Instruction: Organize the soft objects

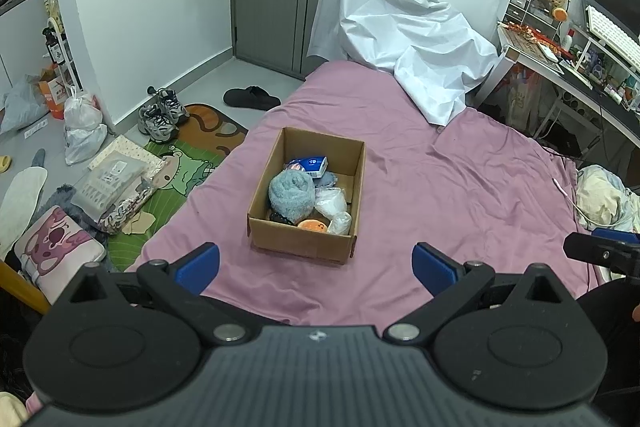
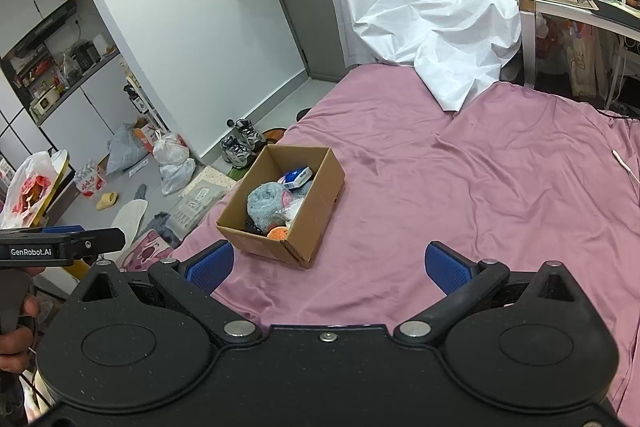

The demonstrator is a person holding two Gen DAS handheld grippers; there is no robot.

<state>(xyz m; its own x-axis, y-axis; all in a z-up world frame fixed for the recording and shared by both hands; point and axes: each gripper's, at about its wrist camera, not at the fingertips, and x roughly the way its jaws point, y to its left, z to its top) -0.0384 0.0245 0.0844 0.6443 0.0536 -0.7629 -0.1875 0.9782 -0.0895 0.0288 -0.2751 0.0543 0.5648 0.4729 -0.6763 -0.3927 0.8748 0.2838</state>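
Note:
An open cardboard box (image 1: 308, 239) (image 2: 320, 223) sits on the pink bed sheet (image 1: 460, 187) (image 2: 480, 195). Inside lie a rolled grey-blue fluffy towel (image 1: 290, 193) (image 2: 264, 203), a blue-and-white tissue pack (image 1: 310, 163) (image 2: 298, 177), clear plastic bags (image 1: 332, 205) and an orange round soft toy (image 1: 313, 225) (image 2: 278, 234). My left gripper (image 1: 316, 267) hovers open just in front of the box, with nothing between its blue pads. My right gripper (image 2: 330, 269) is open and empty too, to the right of the box and nearer than it.
A crumpled white sheet (image 1: 400, 39) (image 2: 432, 27) covers the bed's far end. A cluttered desk (image 1: 580, 59) stands at the right. Shoes (image 1: 162, 115), bags, a mat and cushions (image 1: 56, 247) litter the floor left of the bed. A pillow (image 1: 604, 195) lies at the right edge.

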